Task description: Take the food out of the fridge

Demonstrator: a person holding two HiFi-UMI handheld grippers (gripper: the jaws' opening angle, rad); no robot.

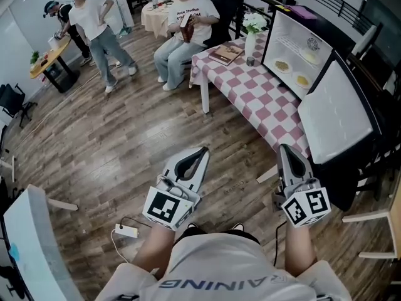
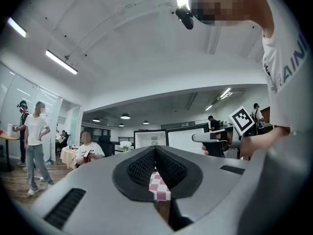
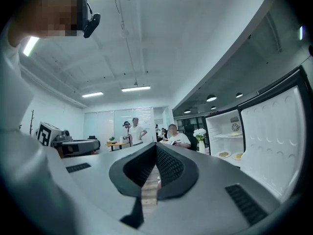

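Fridge (image 1: 289, 30) is seen open with plates of food (image 1: 282, 65) inside. Left gripper (image 1: 202, 150) and right gripper (image 1: 286, 148) are held shut, empty; plates could be shoved unless jaws are opened.

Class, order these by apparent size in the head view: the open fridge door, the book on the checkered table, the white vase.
1. fridge door, also nearest the camera.
2. book.
3. vase, somewhat smaller than the book.
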